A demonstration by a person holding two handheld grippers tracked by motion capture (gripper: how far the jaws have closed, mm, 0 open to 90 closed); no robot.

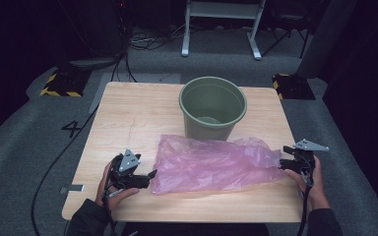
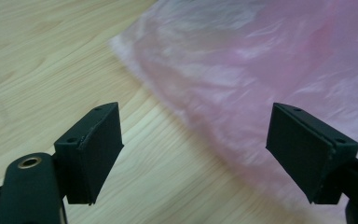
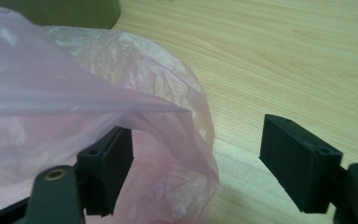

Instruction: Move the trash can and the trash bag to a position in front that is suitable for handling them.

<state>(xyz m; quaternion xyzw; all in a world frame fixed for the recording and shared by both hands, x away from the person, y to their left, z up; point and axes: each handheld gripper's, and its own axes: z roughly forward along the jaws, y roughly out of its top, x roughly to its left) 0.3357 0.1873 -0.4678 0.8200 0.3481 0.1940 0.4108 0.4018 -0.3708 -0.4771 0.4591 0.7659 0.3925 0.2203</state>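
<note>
A pink plastic bag (image 1: 211, 164) lies flat and crumpled across the near half of the counter (image 1: 123, 113), just in front of a green bucket (image 1: 212, 105) that stands upright and looks nearly empty. The left gripper (image 1: 150, 176) sits at the bag's left end with its fingers (image 2: 93, 151) spread wide over bare wood, the bag's edge just ahead and between them but not pinched. The right gripper (image 1: 281, 160) is at the bag's right end, fingers (image 3: 298, 163) also wide; a fold of film drapes over one of them without being clamped.

The likely trouble is the film itself: it is thin and slippery, so a close on one layer could drag the bag rather than open it, and fingers closing too shallow could slide off the edge. A hasty lift could also sweep the bag against the bucket and tip it.

The high view shows the bucket's inside and how the two hands stand apart. The right gripper view shows the draped fold, and the left gripper view shows the gap between the fingers and the bag's hem.
</note>
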